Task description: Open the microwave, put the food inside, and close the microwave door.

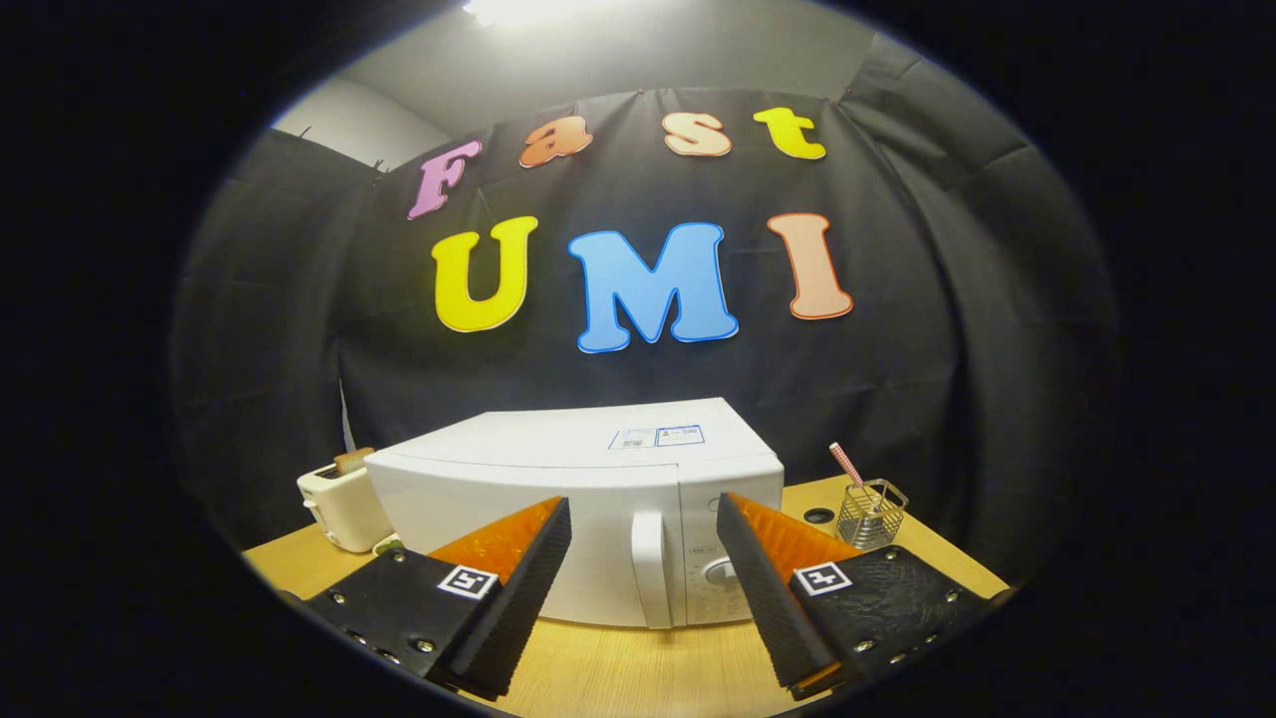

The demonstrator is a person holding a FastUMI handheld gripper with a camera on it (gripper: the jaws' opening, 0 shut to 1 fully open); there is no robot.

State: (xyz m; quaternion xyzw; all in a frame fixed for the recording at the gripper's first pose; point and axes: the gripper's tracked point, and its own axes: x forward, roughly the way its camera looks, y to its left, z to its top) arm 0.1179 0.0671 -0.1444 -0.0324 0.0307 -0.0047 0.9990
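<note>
Microwave [588,499] dead ahead of us, white, door shut, sitting on the wooden table [618,668]. Our gripper [643,524] hangs in front of it with the jaws spread wide and nothing between them; we see the door handle [650,568] framed in the gap, just beyond the fingertips. Beside the microwave on one side sits a white toaster [339,504], on the other a small wire basket [870,514] holding a striped stick.

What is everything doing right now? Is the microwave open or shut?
Microwave: door shut, handle untouched.
Gripper: open, fingers apart, holding nothing, the handle just beyond them.
Toaster: upright, toast sticking out of its slot.
Wire basket: upright, a straw leaning in it.
</note>
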